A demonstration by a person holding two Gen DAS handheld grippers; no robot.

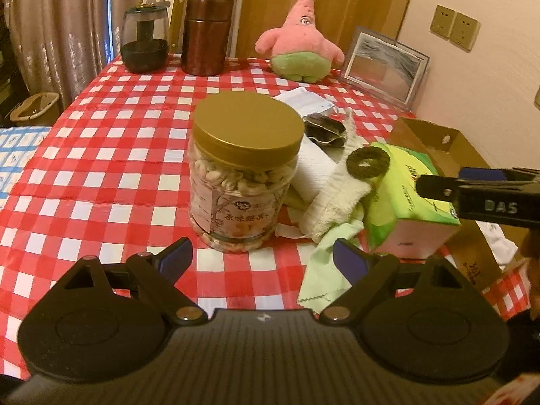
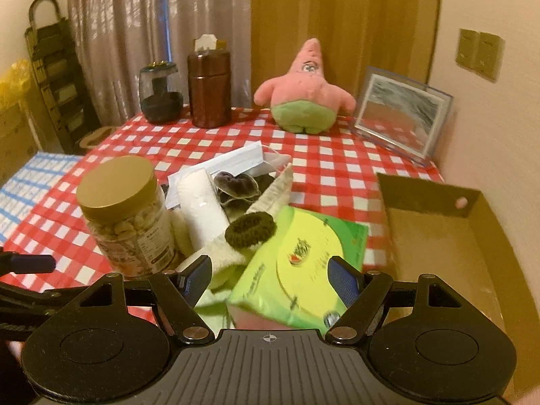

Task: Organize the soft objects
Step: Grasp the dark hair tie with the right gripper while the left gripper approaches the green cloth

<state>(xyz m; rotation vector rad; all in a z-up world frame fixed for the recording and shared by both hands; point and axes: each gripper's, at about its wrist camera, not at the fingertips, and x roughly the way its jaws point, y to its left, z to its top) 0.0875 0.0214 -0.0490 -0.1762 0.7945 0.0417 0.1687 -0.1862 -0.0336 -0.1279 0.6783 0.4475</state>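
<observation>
A pile of soft things lies mid-table: a green tissue pack [image 1: 408, 195] [image 2: 300, 266], a dark hair scrunchie [image 1: 368, 163] [image 2: 250, 229] on it, a cream towel [image 1: 337, 199] [image 2: 273, 195], a white roll [image 2: 202, 206], a pale green cloth [image 1: 324, 270] and a dark pouch [image 1: 324, 128] [image 2: 236, 185]. A pink starfish plush [image 1: 300, 44] [image 2: 303, 94] stands at the back. My left gripper [image 1: 263, 256] is open and empty, in front of a nut jar [image 1: 243, 175] [image 2: 128, 216]. My right gripper [image 2: 270, 276] is open, its fingers either side of the tissue pack.
An open cardboard box [image 1: 438, 145] [image 2: 438, 222] sits at the right table edge. A brown canister [image 1: 206, 37] [image 2: 209, 87], a glass jar [image 1: 145, 37] [image 2: 160, 94] and a picture frame [image 1: 381, 64] [image 2: 398, 111] stand at the back. The red checked tablecloth [image 1: 101, 155] covers the table.
</observation>
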